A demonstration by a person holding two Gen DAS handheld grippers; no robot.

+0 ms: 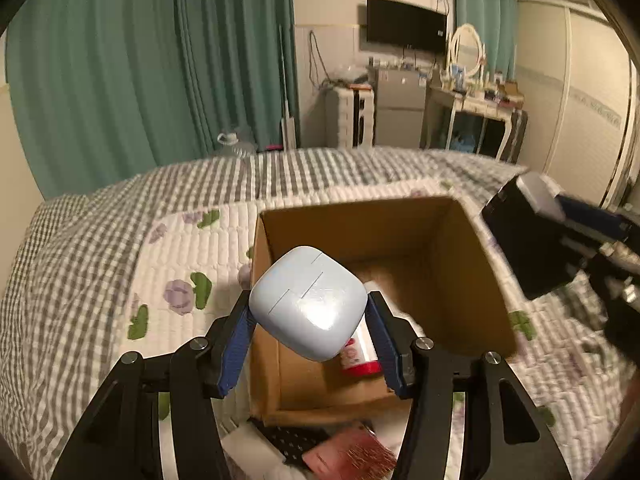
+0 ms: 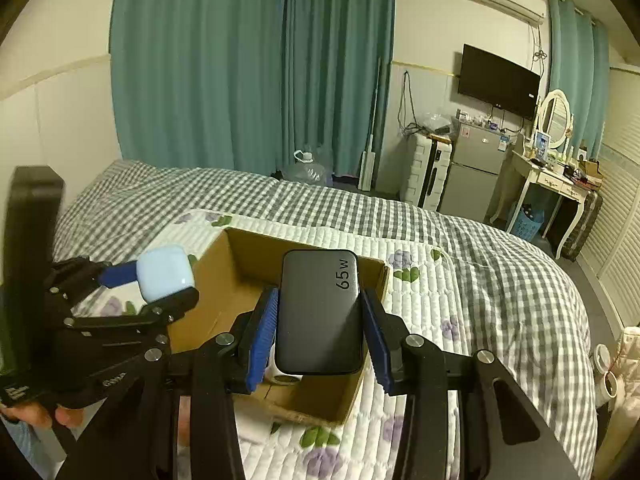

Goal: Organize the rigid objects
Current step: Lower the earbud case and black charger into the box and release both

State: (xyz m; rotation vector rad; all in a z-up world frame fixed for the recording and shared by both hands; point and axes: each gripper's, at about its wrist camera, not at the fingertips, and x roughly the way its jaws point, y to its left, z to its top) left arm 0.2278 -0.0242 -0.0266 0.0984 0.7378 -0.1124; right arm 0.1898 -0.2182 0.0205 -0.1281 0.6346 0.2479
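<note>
L fingers (image 1: 256, 320) grip case (image 1: 308, 304), R grip charger (image 2: 320, 312).

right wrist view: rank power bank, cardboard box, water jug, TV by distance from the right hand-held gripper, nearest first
1. Power bank: clamped in the right hand-held gripper.
2. Cardboard box: open on the quilt, directly below and ahead.
3. Water jug: on the floor past the bed, by the curtain.
4. TV: on the far wall, upper right.

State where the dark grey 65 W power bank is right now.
In the right wrist view, the dark grey rectangular 65 W power bank is clamped in the right claw, held above the open brown cardboard box on the quilted bed.
</note>
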